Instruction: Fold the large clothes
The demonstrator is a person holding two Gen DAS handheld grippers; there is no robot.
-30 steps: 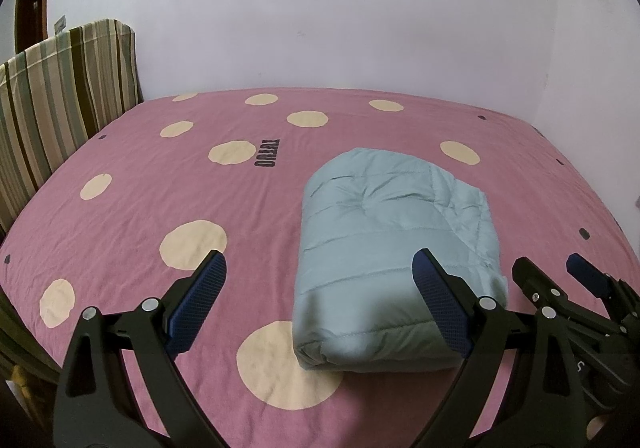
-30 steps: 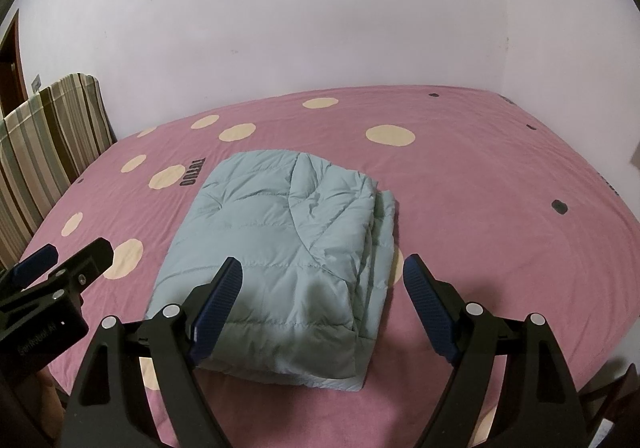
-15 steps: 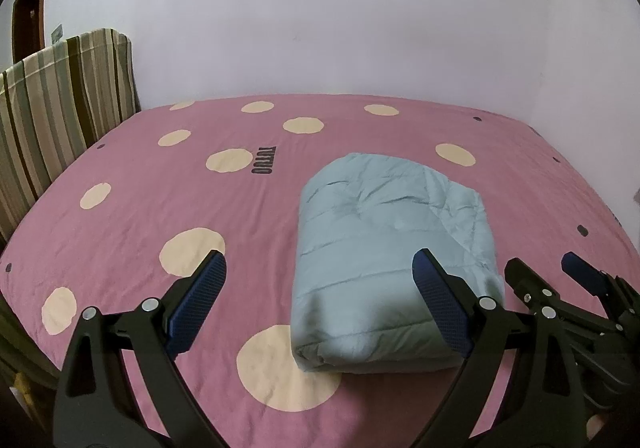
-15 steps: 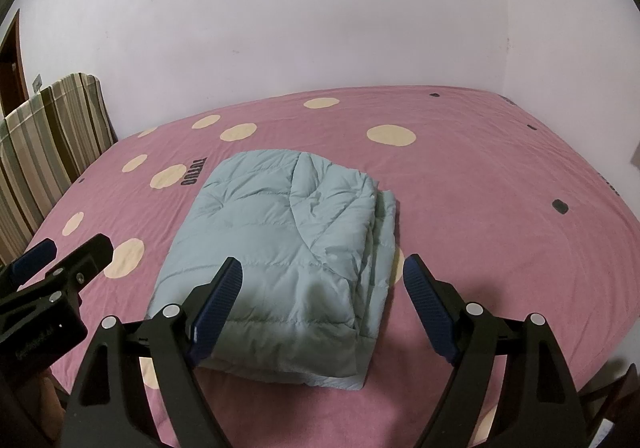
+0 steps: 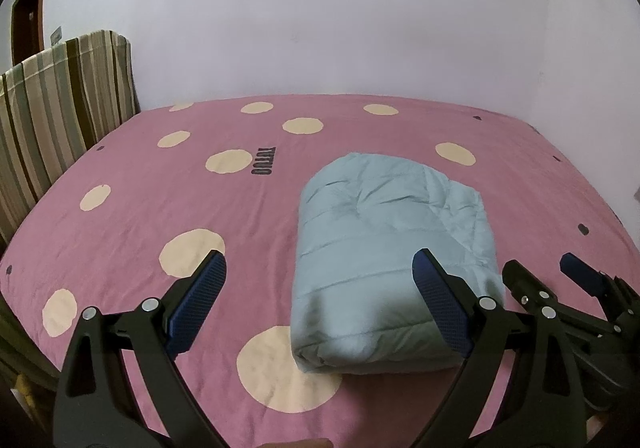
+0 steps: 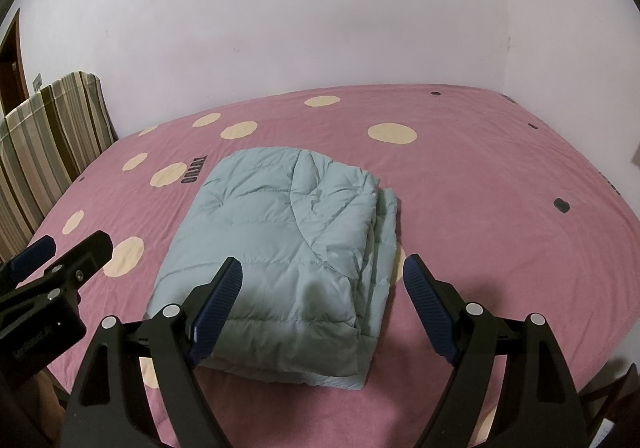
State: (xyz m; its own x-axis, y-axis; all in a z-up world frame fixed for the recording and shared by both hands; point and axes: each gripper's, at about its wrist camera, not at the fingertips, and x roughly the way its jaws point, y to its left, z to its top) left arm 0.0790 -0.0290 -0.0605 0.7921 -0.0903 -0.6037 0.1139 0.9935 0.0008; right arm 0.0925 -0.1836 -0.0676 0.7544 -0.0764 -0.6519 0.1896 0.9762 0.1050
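A pale blue quilted jacket (image 5: 392, 260) (image 6: 288, 248) lies folded into a thick rectangle on the pink dotted bed sheet (image 5: 160, 200) (image 6: 500, 208). My left gripper (image 5: 320, 304) hangs open above the bed's near edge, with the jacket's near end showing between its blue pads and nothing held. My right gripper (image 6: 322, 308) is open too, over the jacket's near right corner and clear of it. Each gripper shows in the other's view: the right gripper (image 5: 552, 288) at the right edge, the left gripper (image 6: 60, 256) at the left edge.
A striped cushion or headboard cover (image 5: 60, 108) (image 6: 48, 144) stands at the bed's left side. White walls (image 5: 320, 8) close the far side and the right. A dark door frame (image 5: 24, 16) is at far left. Bare sheet surrounds the jacket on all sides.
The left wrist view has tilted slightly, so the bed and jacket sit a little lower in frame. The jacket and both grippers' openings are unchanged.
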